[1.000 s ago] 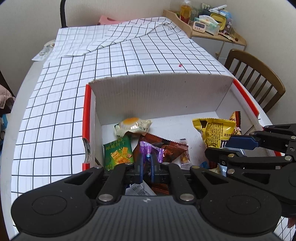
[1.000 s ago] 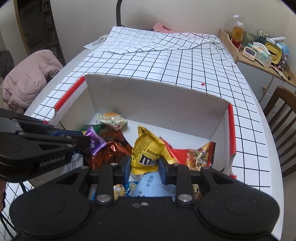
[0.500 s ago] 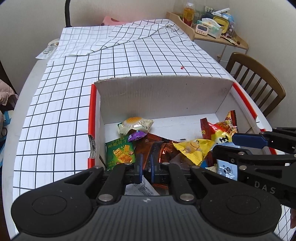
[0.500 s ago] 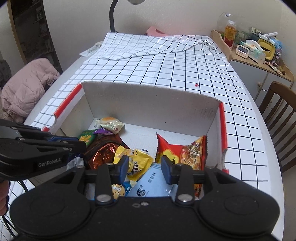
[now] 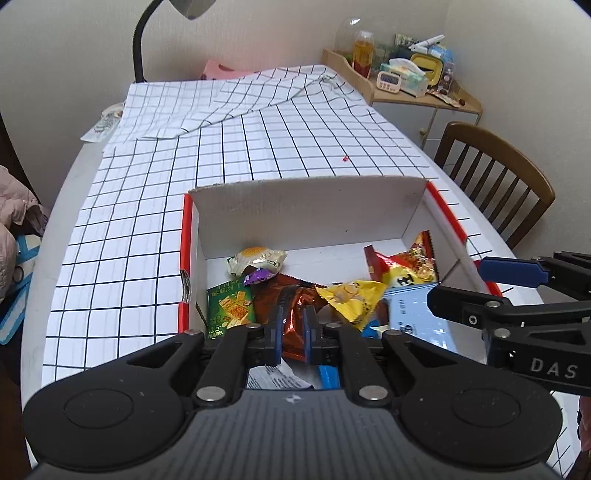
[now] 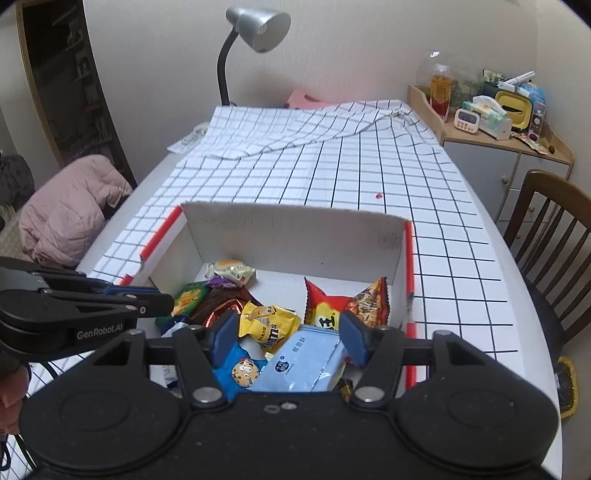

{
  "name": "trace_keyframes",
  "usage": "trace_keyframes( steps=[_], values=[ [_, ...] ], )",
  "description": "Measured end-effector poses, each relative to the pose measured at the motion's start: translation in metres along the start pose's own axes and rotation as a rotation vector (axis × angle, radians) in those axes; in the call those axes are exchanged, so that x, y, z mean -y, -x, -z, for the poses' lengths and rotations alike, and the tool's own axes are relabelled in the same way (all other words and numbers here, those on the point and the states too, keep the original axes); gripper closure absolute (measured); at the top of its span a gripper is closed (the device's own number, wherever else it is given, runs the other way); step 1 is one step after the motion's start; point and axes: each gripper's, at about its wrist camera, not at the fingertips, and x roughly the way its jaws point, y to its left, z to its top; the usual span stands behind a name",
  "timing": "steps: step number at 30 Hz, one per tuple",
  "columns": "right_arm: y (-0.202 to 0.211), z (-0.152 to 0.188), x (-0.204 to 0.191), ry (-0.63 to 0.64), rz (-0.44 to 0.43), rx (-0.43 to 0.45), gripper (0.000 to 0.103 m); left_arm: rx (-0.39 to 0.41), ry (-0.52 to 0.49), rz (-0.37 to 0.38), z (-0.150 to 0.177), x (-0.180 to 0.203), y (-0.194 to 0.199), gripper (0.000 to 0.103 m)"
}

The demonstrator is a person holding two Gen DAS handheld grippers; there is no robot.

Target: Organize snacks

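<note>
A white cardboard box (image 5: 306, 199) (image 6: 295, 229) with red edges holds several snack packets. My left gripper (image 5: 293, 332) (image 6: 166, 299) hovers over the box's near left part. Its jaws show only a narrow slit, just starting to part, with nothing gripped. A brown-orange packet (image 5: 291, 302) shows through the slit from below. A small purple packet (image 5: 258, 275) (image 6: 221, 282) lies beside a pale pastry packet (image 5: 258, 258). My right gripper (image 6: 290, 332) (image 5: 456, 283) is opening, with nothing between its jaws. The yellow M&M's packet (image 6: 269, 325) (image 5: 351, 299) lies under it beside a light blue packet (image 6: 306, 365).
A green cracker packet (image 5: 229, 306) and a red packet (image 6: 332, 306) also lie in the box. The checked tablecloth (image 5: 258, 147) stretches beyond it. A wooden chair (image 6: 546, 221) stands on the right, with a cluttered side cabinet (image 6: 498, 122) at the far right. A desk lamp (image 6: 255, 26) and a pink jacket (image 6: 66, 206) are on the left.
The left gripper let go of the purple packet, which now lies in the box. The right let go of the yellow M&M's packet and spread its jaws. Both rose and drew back.
</note>
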Motion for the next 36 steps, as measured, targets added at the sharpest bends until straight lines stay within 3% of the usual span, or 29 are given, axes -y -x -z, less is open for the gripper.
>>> trace_keyframes(
  steps=[5, 8, 13, 16, 26, 29, 36],
  values=[
    [0.023, 0.006, 0.003, -0.006, -0.004, 0.046, 0.030, 0.025, 0.008, -0.007, 0.006, 0.007, 0.019, 0.091],
    [0.036, 0.011, 0.005, -0.012, -0.013, 0.067, 0.026, 0.039, 0.017, -0.008, 0.010, 0.012, 0.030, 0.085],
    [0.058, 0.018, 0.006, -0.013, -0.028, 0.099, 0.023, 0.085, 0.022, -0.017, 0.019, 0.020, 0.050, 0.059],
    [0.071, 0.022, 0.005, -0.008, -0.043, 0.118, 0.020, 0.110, 0.027, -0.012, 0.023, 0.024, 0.062, 0.050],
    [0.105, 0.041, -0.001, -0.003, -0.068, 0.160, 0.013, 0.167, 0.039, -0.010, 0.046, 0.034, 0.097, 0.033],
    [0.114, 0.047, -0.001, -0.009, -0.061, 0.177, 0.003, 0.180, 0.039, -0.008, 0.053, 0.036, 0.105, 0.033],
    [0.130, 0.055, -0.001, -0.014, -0.073, 0.203, 0.000, 0.210, 0.044, 0.005, 0.063, 0.035, 0.121, 0.021]
  ],
)
